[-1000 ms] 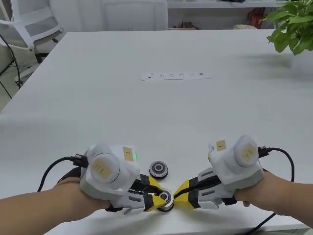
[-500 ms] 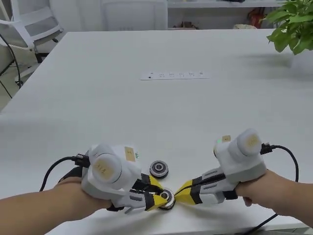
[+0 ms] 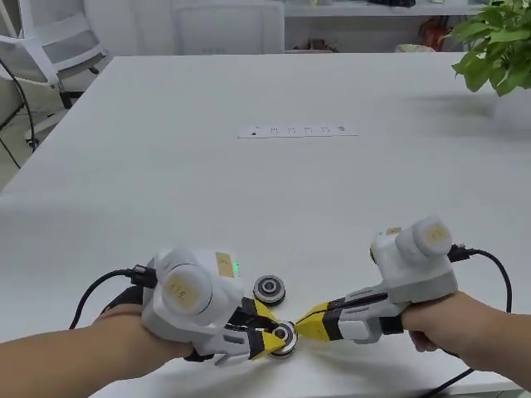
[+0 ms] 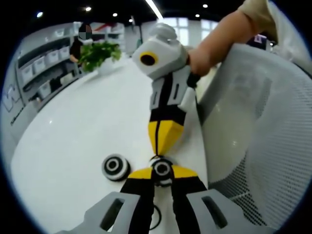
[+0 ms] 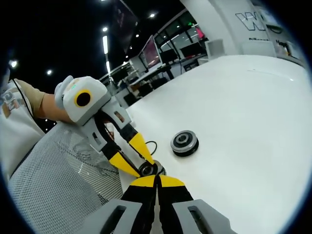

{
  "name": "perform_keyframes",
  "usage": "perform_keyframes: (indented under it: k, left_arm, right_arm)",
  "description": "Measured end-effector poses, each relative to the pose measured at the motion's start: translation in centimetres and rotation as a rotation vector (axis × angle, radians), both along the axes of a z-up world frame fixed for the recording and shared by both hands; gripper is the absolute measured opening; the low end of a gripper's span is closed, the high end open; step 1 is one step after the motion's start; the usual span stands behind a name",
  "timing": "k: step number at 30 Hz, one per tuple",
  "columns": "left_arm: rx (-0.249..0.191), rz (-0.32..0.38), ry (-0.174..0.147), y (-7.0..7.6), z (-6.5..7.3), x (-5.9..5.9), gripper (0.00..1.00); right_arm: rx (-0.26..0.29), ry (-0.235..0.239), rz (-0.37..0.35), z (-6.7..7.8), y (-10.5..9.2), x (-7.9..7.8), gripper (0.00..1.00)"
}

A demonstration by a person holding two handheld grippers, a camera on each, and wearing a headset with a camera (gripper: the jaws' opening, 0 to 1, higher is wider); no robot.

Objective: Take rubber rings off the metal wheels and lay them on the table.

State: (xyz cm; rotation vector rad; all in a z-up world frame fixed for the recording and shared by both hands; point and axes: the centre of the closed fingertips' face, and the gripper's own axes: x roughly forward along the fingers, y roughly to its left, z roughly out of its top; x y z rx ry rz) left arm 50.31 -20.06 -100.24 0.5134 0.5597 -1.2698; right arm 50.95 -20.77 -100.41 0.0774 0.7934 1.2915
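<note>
Your left gripper [image 4: 161, 174] is clamped on a small metal wheel [image 5: 147, 169] at the near edge of the desk [image 3: 249, 191]. Your right gripper [image 5: 157, 181] has its jaws pressed together, tips against that wheel's rim; whether they pinch anything there cannot be told. A second wheel [image 3: 269, 288] lies flat just beyond.

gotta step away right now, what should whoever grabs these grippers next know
Left gripper: shut on the first wheel, at the near edge of the table.
Right gripper: shut, tips against that wheel's rim; whether they pinch its rubber, cannot tell.
Second wheel: flat on the table just beyond, its dark rubber ring apparently on.
Done: cannot confirm any ring off yet.
Left: strip both wheels, lay the rings on the table.
</note>
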Motion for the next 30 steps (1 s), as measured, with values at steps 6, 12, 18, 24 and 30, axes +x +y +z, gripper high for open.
perform_keyframes:
  k: [6,12,18,24,30]
  left_arm:
    - [0.003,0.003,0.003,0.0,0.0,0.0,0.12]
    - [0.003,0.003,0.004,0.0,0.0,0.1,0.12]
    - [0.002,0.0,0.004,0.0,0.0,0.0,0.12]
    - [0.001,0.002,0.005,0.0,0.0,0.1,0.12]
    - [0.0,0.003,0.003,0.0,0.0,0.0,0.12]
  right_arm:
    - [0.006,0.012,-0.001,0.2,0.1,-0.1,0.0]
    - [0.011,0.012,0.014,0.3,0.4,-0.3,0.0]
    - [0.01,-0.006,0.046,0.5,1.0,-0.8,0.0]
    - [0.011,-0.016,0.061,0.5,1.2,-0.8,0.0]
    - [0.018,-0.019,0.068,0.6,1.3,-1.0,0.0]
